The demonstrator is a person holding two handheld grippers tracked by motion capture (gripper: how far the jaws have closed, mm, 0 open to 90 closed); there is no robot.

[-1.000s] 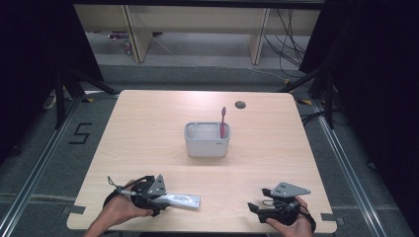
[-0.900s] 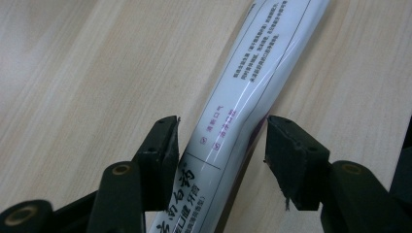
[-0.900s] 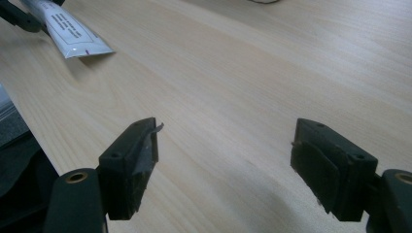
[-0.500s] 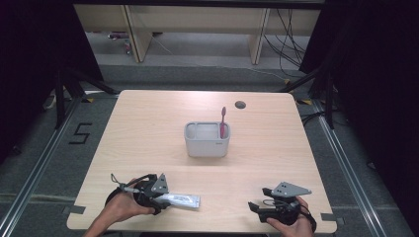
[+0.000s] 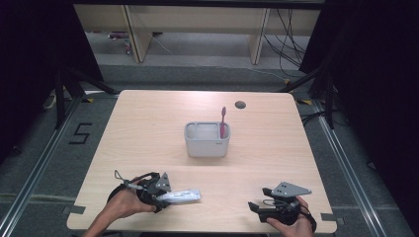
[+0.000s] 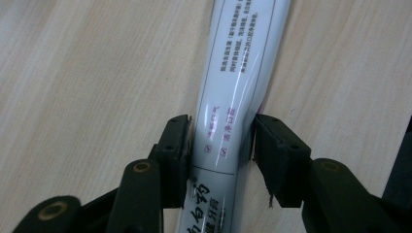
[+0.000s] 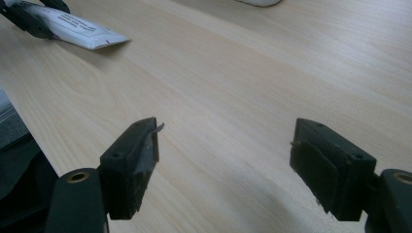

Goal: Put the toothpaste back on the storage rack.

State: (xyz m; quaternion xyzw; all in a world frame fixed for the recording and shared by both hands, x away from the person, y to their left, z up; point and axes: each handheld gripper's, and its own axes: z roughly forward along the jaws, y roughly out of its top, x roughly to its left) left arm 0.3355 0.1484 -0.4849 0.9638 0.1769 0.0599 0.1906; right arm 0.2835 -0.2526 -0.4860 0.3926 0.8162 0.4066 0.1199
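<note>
A white toothpaste tube [image 5: 180, 196] lies flat near the table's front left edge. My left gripper [image 5: 160, 195] is shut on it near its cap end. In the left gripper view the tube [image 6: 238, 97] runs up between the two jaws of my left gripper [image 6: 221, 141], which press its sides. My right gripper [image 5: 254, 207] rests at the front right, open, with its jaws pointing left. In the right gripper view my right gripper [image 7: 223, 145] has only bare wood between its jaws, and the tube's flat end [image 7: 77, 29] shows far off at the upper left.
A grey two-compartment holder [image 5: 207, 145] stands at the table's middle with a pink toothbrush [image 5: 223, 121] upright in its right compartment. A cable hole [image 5: 240, 104] sits near the far edge. The wooden table [image 5: 148, 128] ends close behind both hands.
The left hand has edged slightly forward onto the tube. The tube, holder and right gripper have stayed where they were.
</note>
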